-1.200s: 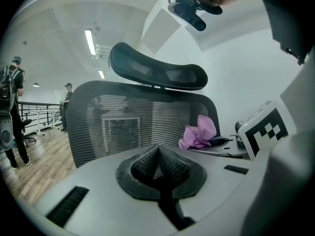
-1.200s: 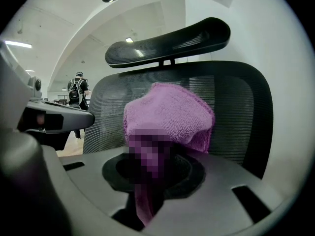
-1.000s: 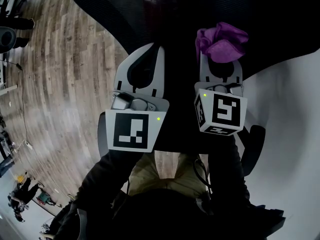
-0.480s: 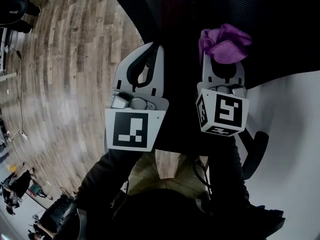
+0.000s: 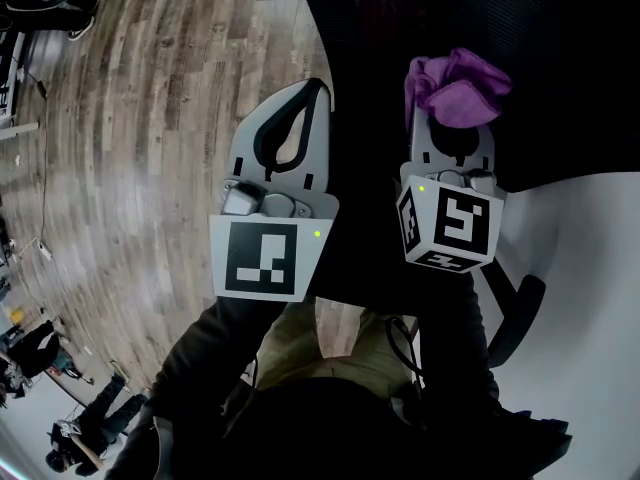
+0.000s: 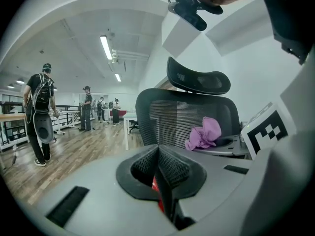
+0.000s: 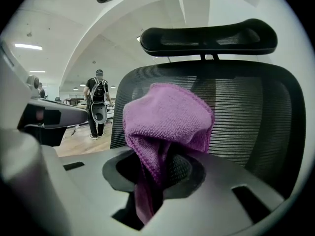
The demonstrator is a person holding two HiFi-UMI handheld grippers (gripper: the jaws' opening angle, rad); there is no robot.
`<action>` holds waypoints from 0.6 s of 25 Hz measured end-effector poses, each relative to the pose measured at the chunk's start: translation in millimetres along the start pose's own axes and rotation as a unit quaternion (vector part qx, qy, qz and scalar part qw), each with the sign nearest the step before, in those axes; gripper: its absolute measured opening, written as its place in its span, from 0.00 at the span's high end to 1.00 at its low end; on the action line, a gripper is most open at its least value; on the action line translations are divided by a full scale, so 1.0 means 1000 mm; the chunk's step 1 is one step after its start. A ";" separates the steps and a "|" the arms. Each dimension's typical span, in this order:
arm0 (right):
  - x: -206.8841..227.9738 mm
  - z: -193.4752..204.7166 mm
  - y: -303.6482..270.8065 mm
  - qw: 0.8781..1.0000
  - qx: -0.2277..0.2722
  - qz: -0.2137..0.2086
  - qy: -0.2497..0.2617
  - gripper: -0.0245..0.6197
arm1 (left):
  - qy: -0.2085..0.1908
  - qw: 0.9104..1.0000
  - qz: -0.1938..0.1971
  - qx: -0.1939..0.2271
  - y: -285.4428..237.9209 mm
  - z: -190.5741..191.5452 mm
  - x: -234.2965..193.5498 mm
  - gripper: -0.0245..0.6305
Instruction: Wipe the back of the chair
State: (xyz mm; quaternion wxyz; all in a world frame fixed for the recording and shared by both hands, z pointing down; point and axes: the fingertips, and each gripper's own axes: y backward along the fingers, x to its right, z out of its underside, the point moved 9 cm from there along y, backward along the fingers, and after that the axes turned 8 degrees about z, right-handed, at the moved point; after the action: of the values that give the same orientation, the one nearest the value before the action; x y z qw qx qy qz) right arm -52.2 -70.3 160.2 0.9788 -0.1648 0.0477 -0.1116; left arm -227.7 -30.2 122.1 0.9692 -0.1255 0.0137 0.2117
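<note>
Where the two jaws of the right gripper (image 7: 162,168) meet, they pinch a bunched purple cloth (image 7: 167,114). Its loose folds puff up above the tips and a tail hangs down between them. Just beyond the cloth, toward twelve o'clock, stands the chair back (image 7: 251,112), black ribbed mesh with a headrest (image 7: 206,36) above it; whether cloth and mesh touch cannot be told. At the right gripper's nine o'clock, the left gripper (image 6: 160,168) has its jaws pressed together on nothing and appears clear of the chair, not bracing it. Farther out at nine o'clock lies wood floor (image 5: 130,168), with people (image 6: 42,112) standing well away. Wiping looks about to begin. Two troubles seem likely. The mesh could snag the loosely bunched cloth and tug it from the pinch. With nothing steadying the chair, a firm push could also swing it away, leaving bare jaw tips scraping the mesh.
</note>
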 end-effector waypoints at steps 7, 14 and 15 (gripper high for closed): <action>-0.028 -0.005 -0.012 1.000 -0.004 -0.020 0.006 0.82 | 0.009 1.000 -0.022 0.002 0.010 0.000 -0.022 0.95; -0.048 -0.002 -0.015 0.999 -0.003 -0.038 0.009 0.82 | 0.014 0.999 -0.033 0.005 0.017 0.005 -0.029 0.95; -0.052 -0.002 -0.016 0.999 -0.003 -0.041 0.009 0.82 | 0.016 0.999 -0.035 0.005 0.017 0.006 -0.031 0.95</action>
State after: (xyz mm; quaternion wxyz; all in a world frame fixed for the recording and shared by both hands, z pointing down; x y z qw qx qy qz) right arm -105.8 -73.9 167.1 0.9725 -0.1685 0.0502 -0.1527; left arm -263.2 -26.2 126.5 0.9762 -0.1248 0.0256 0.1754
